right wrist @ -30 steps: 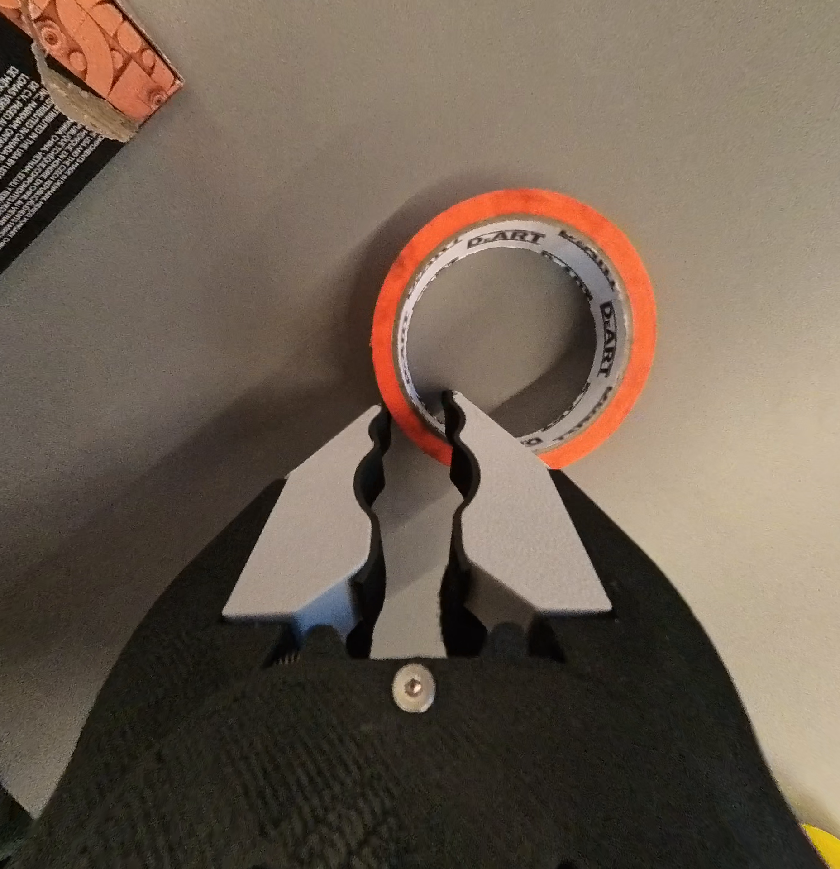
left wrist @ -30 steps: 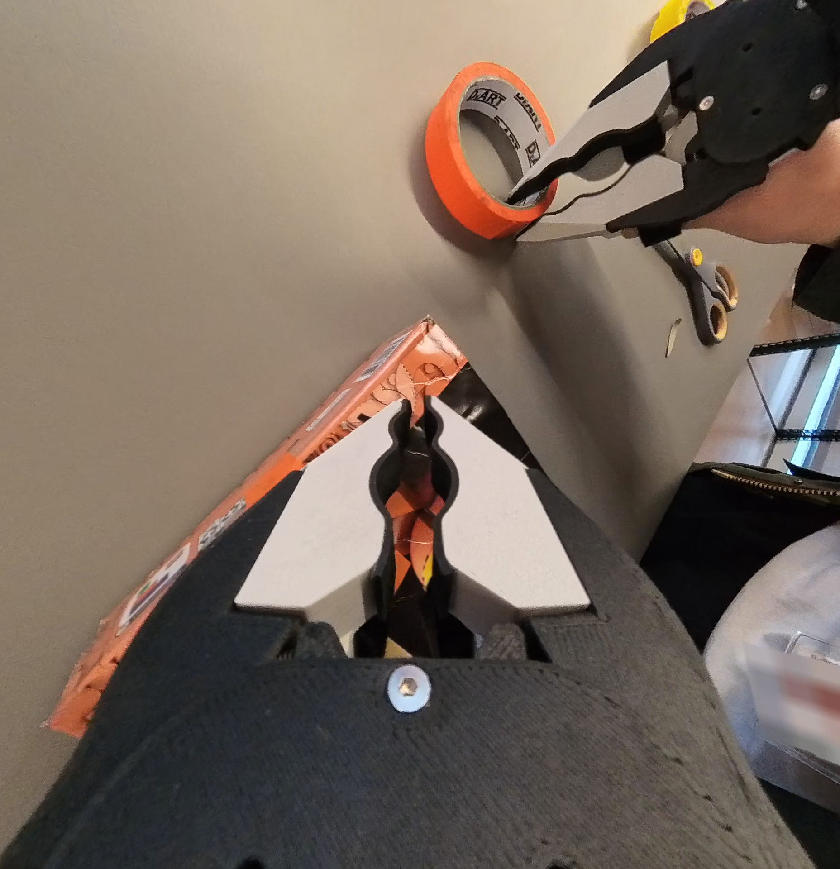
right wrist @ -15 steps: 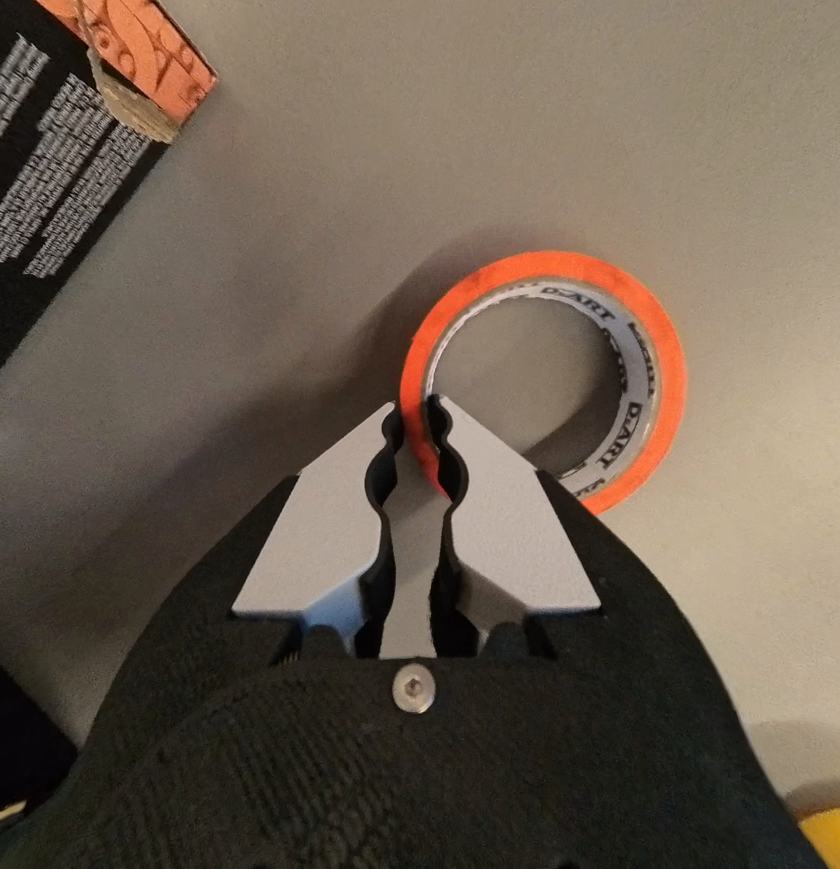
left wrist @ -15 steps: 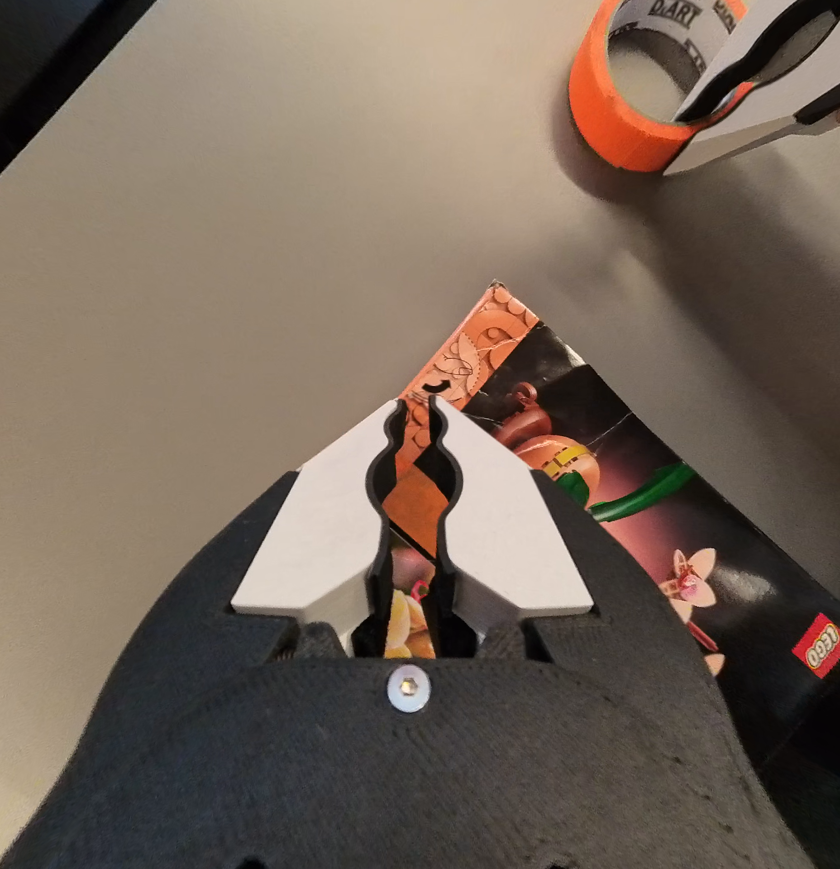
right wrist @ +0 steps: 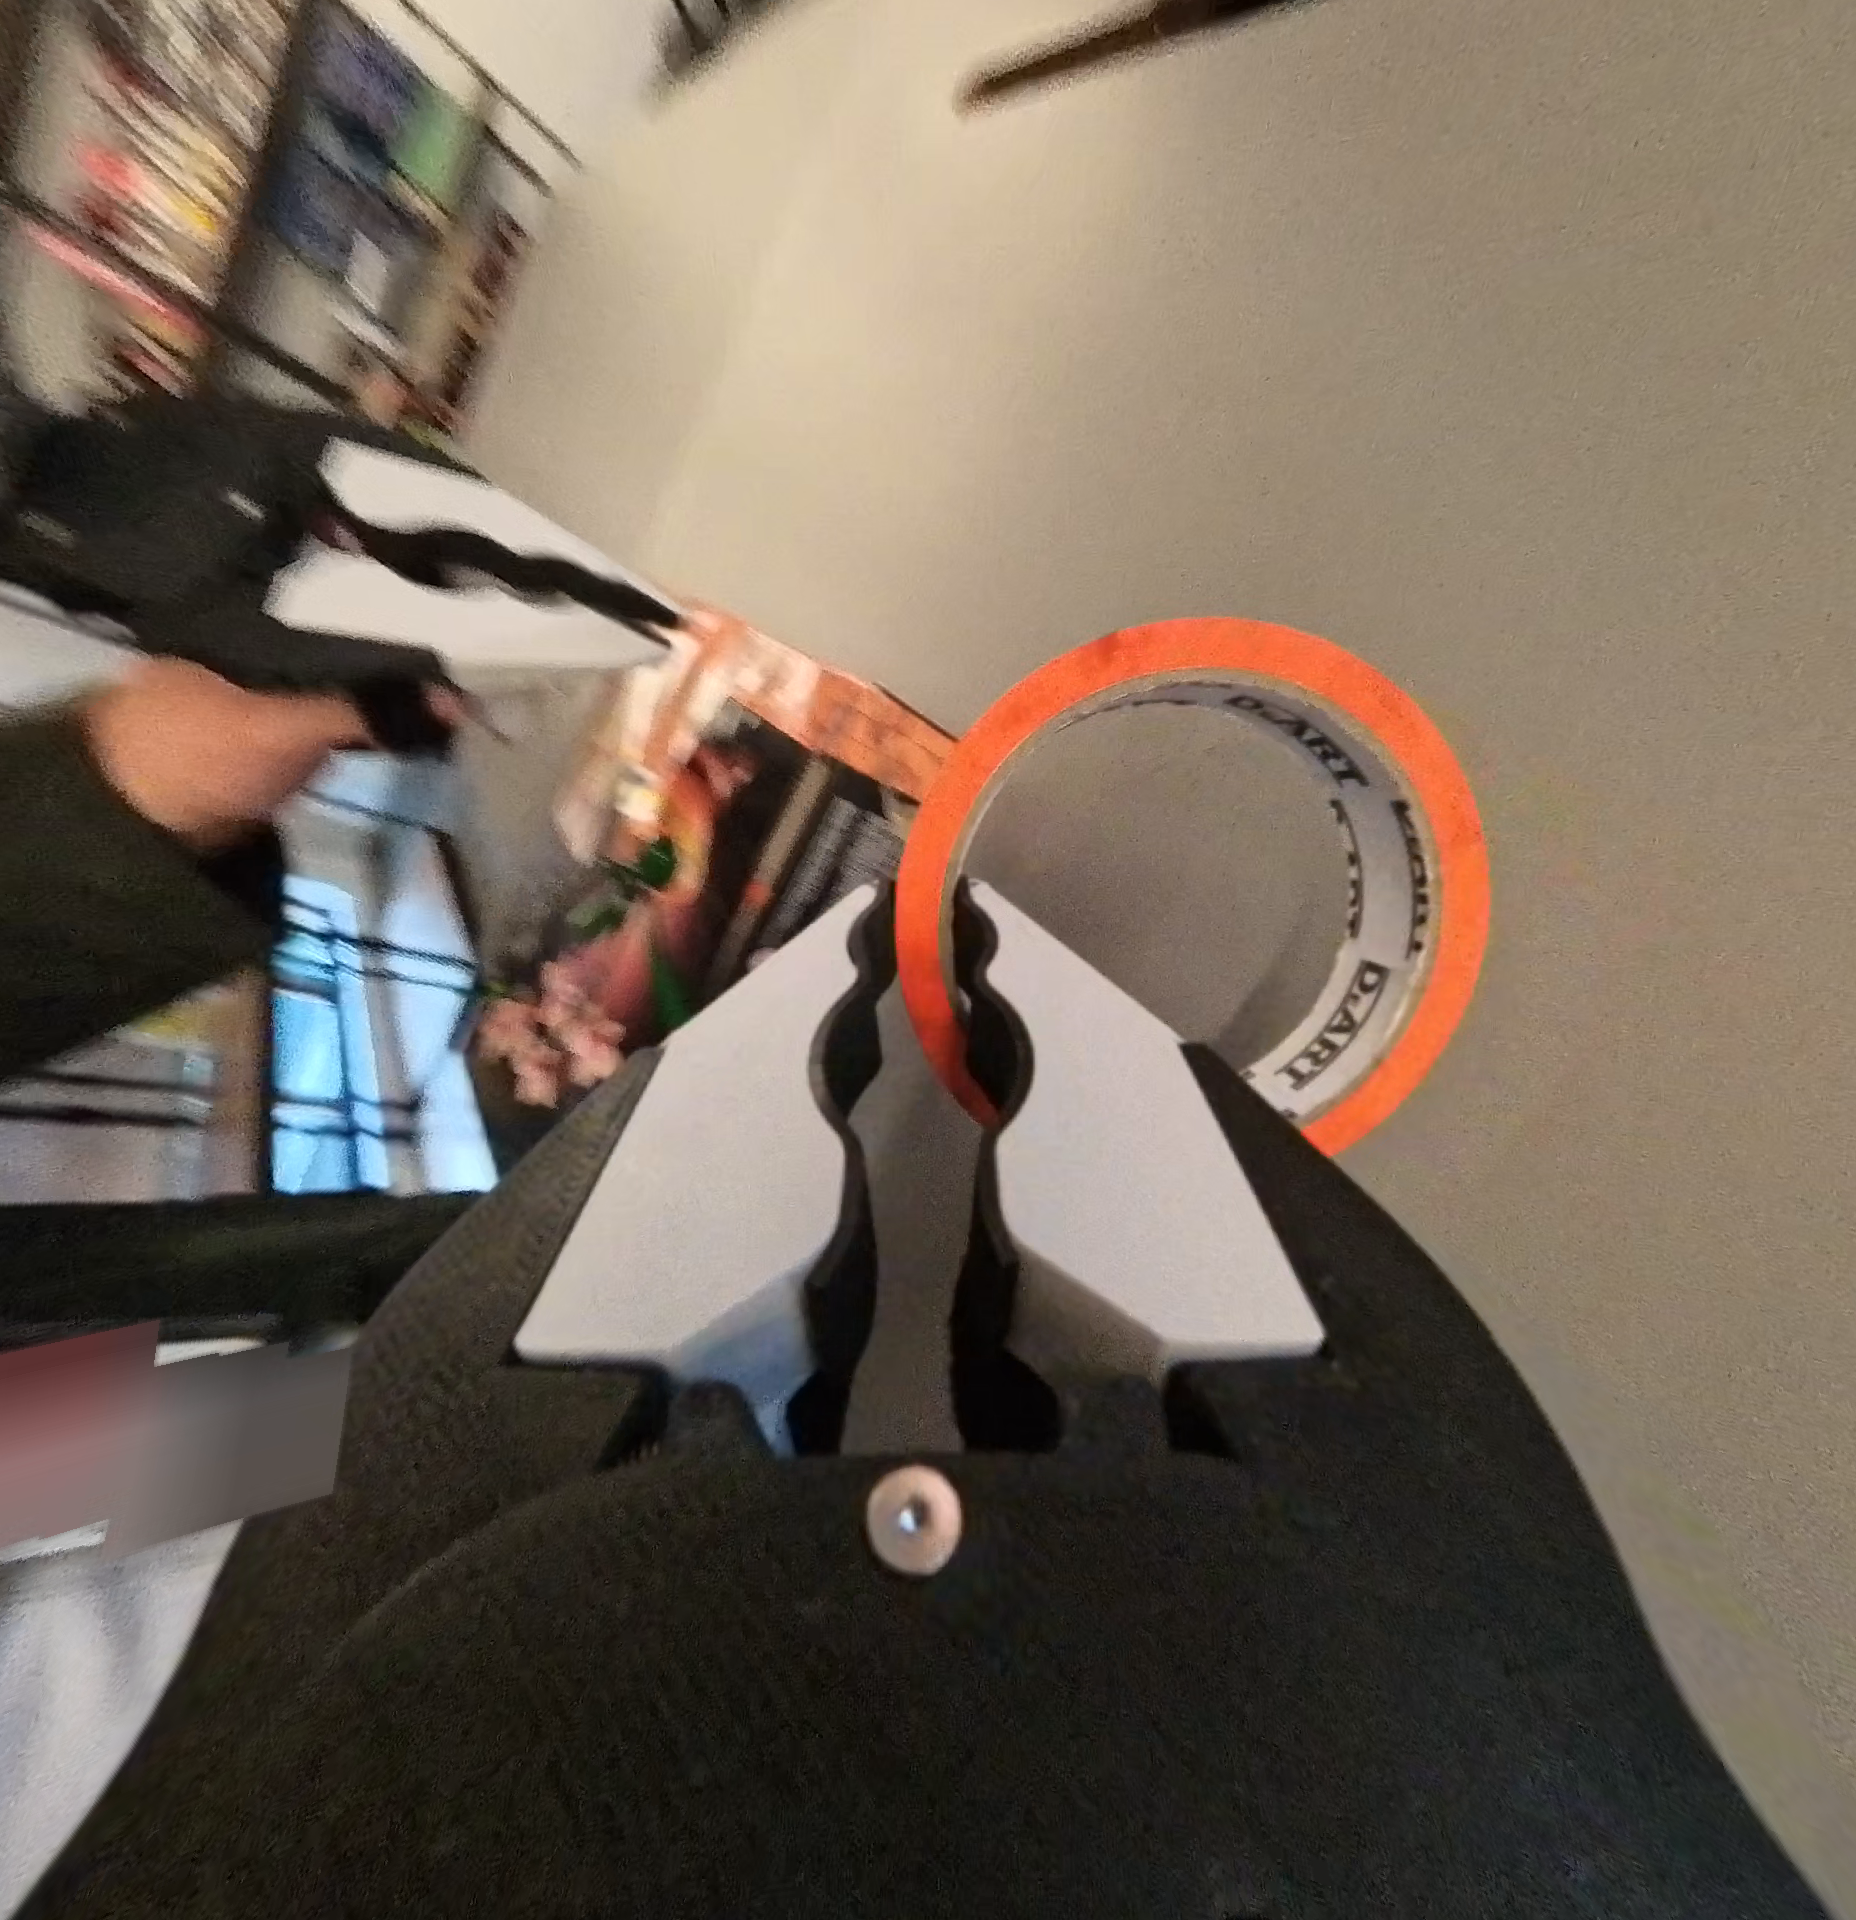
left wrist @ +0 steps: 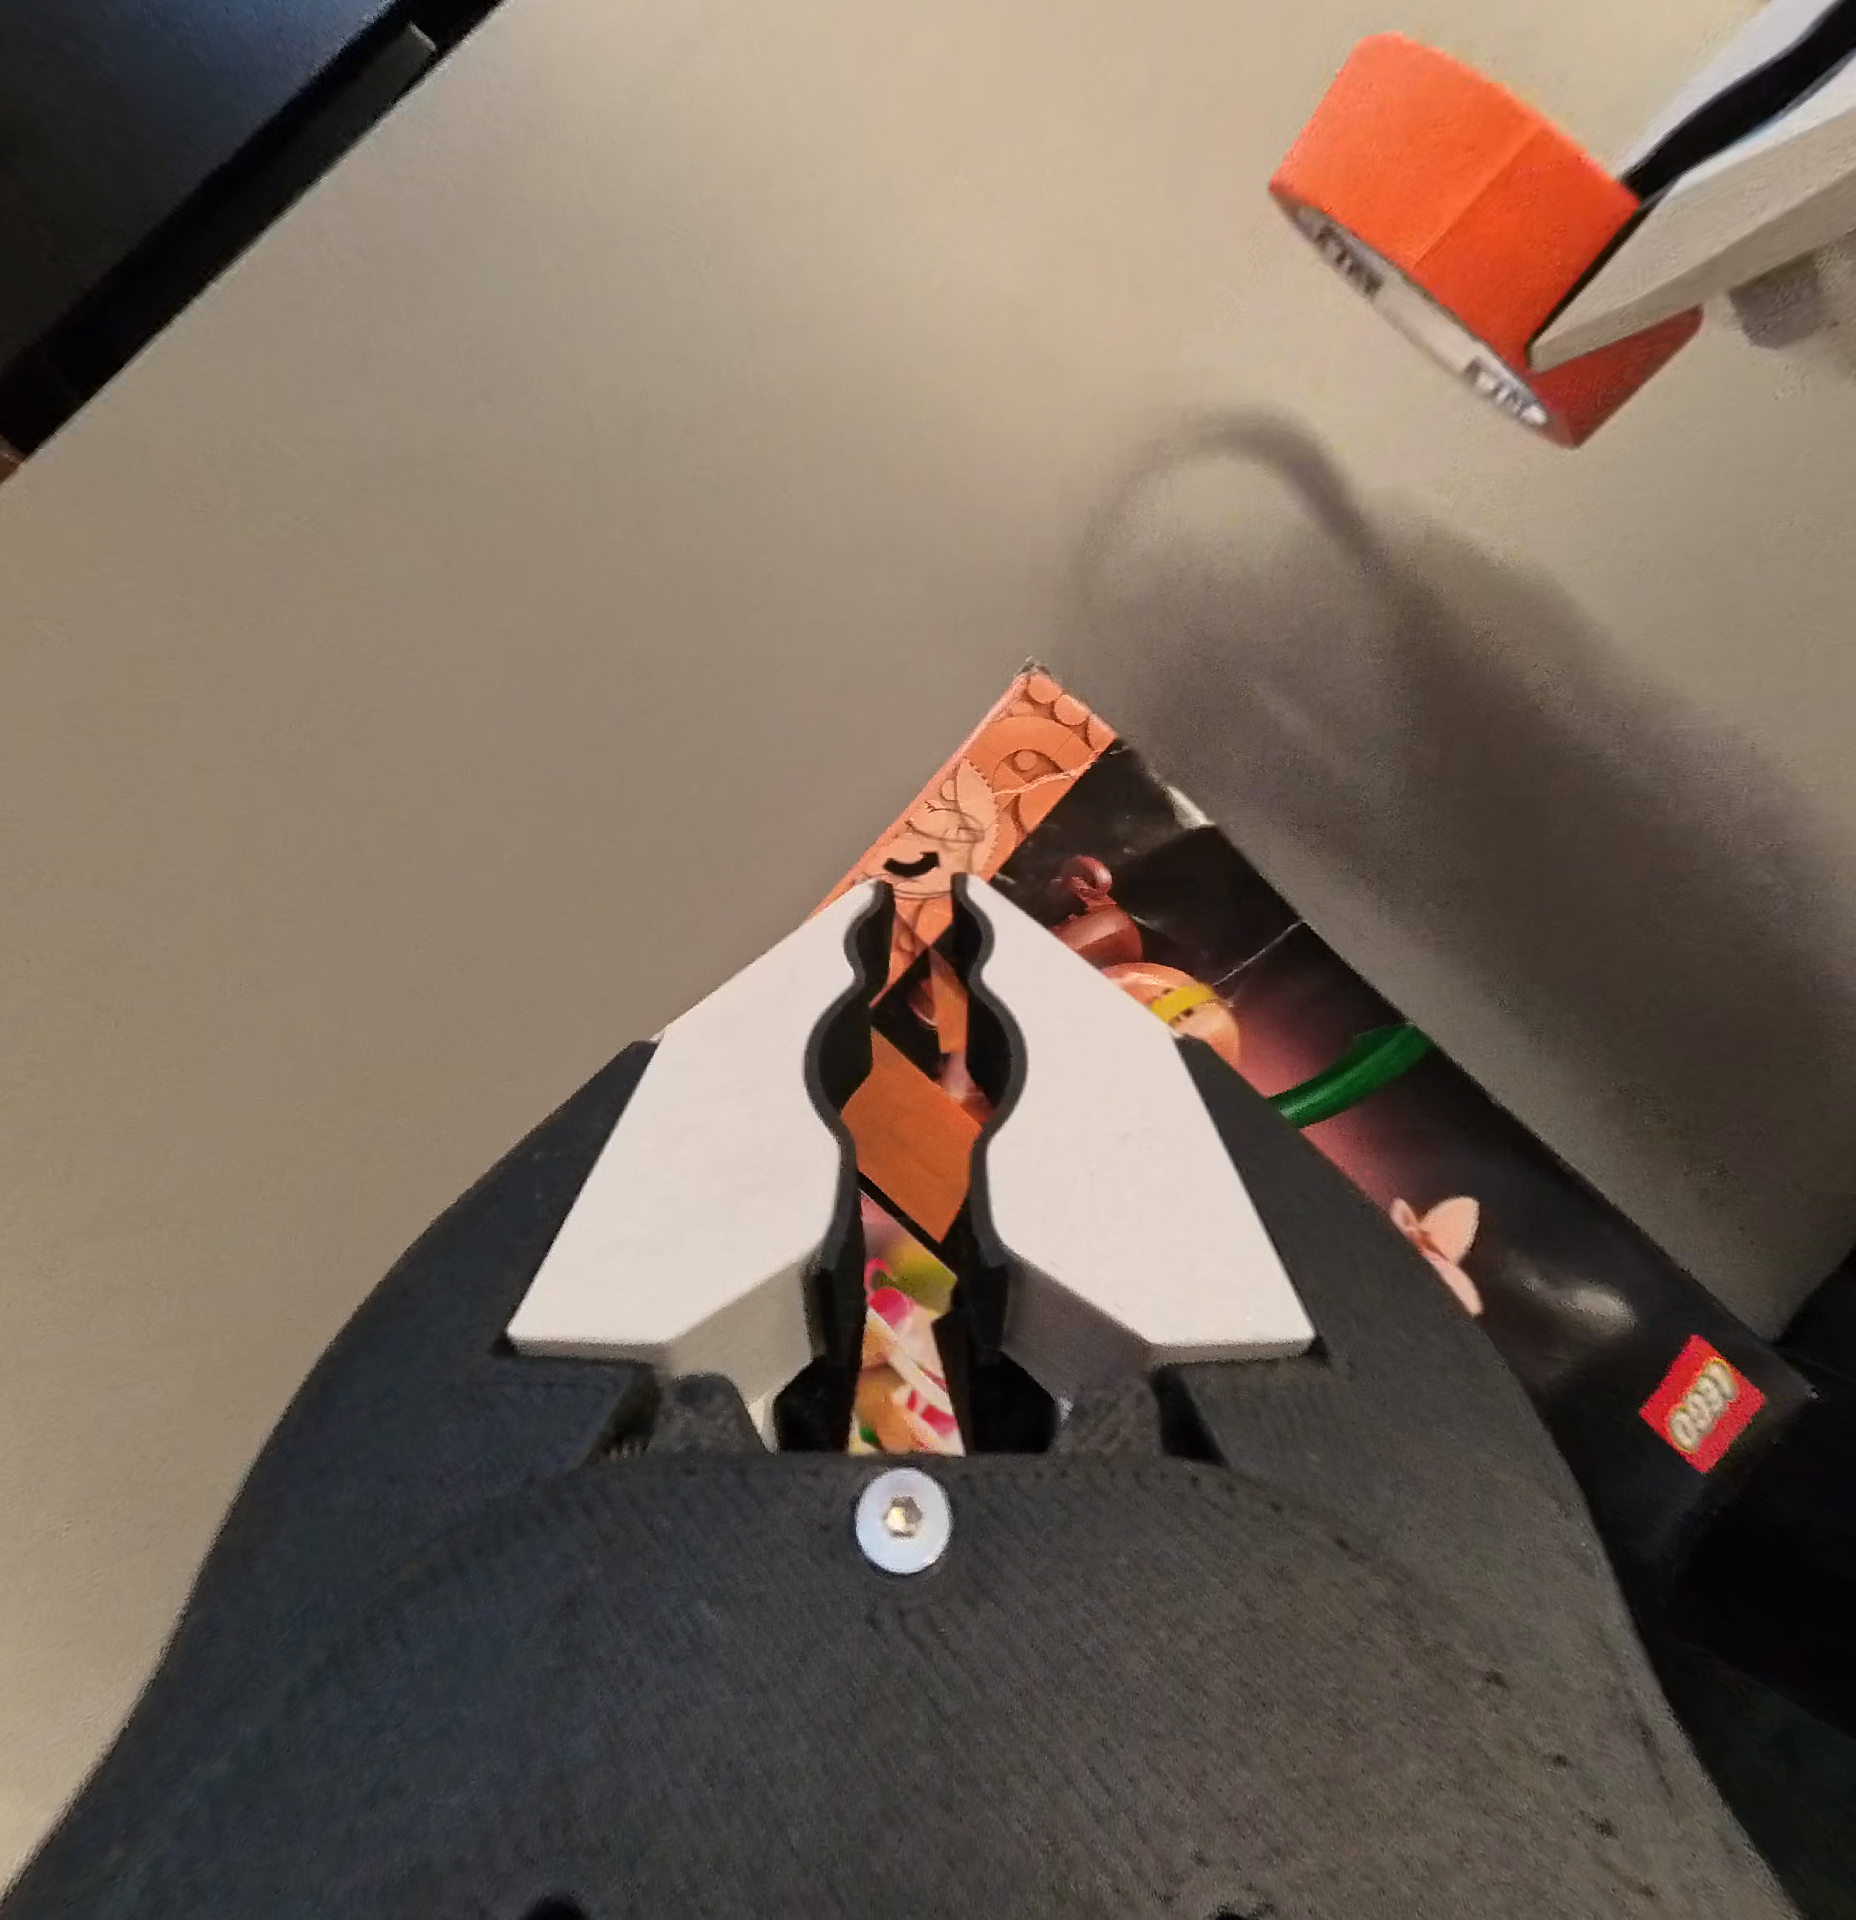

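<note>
Right tool (right wrist: 924,899) is clamping the wall of the orange tape roll (right wrist: 1423,831): one finger inside the ring, one outside, jaws nearly together on the band. In the left wrist view the same roll (left wrist: 1443,197) is sitting at top right, pinched by the right tool (left wrist: 1589,301) and hanging clear of the desk (left wrist: 488,623), with its shadow falling on the surface below it.

Left tool (left wrist: 922,883) is gripping the toy box (left wrist: 1319,1122), a flat printed cardboard box in orange and black with flower artwork; jaws are closed down to a narrow gap with the box edge running up between the fingers. The box's far corner is poking out past the fingertips; whether that corner is touching the desk cannot be told.

Right wrist view is blurred on its left side: the left tool (right wrist: 675,623) is showing there with the toy box (right wrist: 758,831) in its jaws, just beside the tape roll. A person's hand (right wrist: 207,738) and a dark sleeve (right wrist: 72,904) are behind that tool. Blurred shelving (right wrist: 280,208) is filling the upper left background.
</note>
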